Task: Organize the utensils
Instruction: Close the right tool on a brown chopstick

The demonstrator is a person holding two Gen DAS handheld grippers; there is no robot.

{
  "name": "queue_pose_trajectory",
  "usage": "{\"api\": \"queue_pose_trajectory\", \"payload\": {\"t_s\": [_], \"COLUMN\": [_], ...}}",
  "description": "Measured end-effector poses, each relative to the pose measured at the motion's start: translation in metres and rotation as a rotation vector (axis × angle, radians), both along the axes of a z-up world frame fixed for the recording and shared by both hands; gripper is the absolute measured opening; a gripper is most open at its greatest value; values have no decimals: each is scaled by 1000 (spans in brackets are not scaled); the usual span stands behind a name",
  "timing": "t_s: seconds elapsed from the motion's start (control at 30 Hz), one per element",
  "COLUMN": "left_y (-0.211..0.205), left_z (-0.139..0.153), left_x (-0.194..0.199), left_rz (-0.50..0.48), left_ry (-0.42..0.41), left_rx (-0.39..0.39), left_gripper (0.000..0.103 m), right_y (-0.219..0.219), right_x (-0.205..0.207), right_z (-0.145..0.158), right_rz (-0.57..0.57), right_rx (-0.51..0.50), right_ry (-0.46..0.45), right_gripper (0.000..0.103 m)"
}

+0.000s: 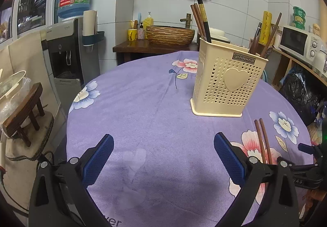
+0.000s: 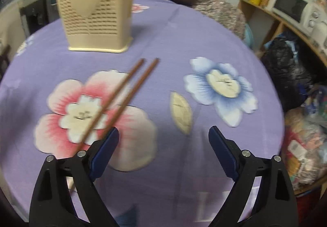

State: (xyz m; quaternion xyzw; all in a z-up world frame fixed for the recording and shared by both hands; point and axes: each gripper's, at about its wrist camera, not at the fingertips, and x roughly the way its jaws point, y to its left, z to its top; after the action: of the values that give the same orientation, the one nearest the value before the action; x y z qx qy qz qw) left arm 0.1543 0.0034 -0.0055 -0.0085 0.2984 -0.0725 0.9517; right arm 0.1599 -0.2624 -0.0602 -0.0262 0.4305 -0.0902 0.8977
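A cream perforated utensil holder (image 1: 226,82) with a heart on its side stands on the purple flowered tablecloth (image 1: 143,104), with several chopsticks (image 1: 201,20) and utensils upright in it. It also shows in the right wrist view (image 2: 96,8). A pair of brown chopsticks (image 2: 122,92) lies flat on the cloth over a pink flower, in front of the holder; it also shows in the left wrist view (image 1: 263,139). My left gripper (image 1: 163,145) is open and empty above the cloth. My right gripper (image 2: 163,137) is open and empty, its left finger (image 2: 106,151) over the chopsticks' near end.
A water dispenser (image 1: 69,43) stands left of the table. A wooden sink counter with a woven basin (image 1: 169,35) is behind it. Shelving with a microwave (image 2: 292,8) and dark bags (image 2: 286,67) lies to the right. A small wooden stool (image 1: 24,112) sits at the left.
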Motion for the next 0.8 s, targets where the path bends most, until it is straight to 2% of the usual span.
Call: {"api": "queue_pose_trajectory", "payload": {"t_s": [0.1, 0.17, 0.3, 0.47, 0.57, 0.7, 0.8], "left_y": [-1, -2, -6, -4, -2, 0, -2], "left_z": [1, 2, 3, 3, 3, 2, 2], "left_x": [1, 0, -2, -3, -3, -2, -2], "left_rz": [-2, -6, -13, -10, -8, -9, -16], "left_ry": [0, -2, -6, -1, 1, 8, 13], "left_rx": [-9, -11, -1, -10, -15, -22, -29], "left_gripper": [97, 97, 97, 97, 97, 97, 97], "right_y": [-11, -4, 24, 39, 29, 3, -18], "right_x": [-7, -8, -6, 0, -5, -13, -17], "right_z": [5, 8, 7, -5, -4, -3, 1], "right_rz": [-9, 8, 71, 65, 59, 11, -18], "right_rx": [137, 166, 121, 42, 50, -12, 53], "right_ry": [-34, -50, -27, 26, 36, 49, 39], "right_gripper": [89, 89, 88, 88, 89, 89, 88]}}
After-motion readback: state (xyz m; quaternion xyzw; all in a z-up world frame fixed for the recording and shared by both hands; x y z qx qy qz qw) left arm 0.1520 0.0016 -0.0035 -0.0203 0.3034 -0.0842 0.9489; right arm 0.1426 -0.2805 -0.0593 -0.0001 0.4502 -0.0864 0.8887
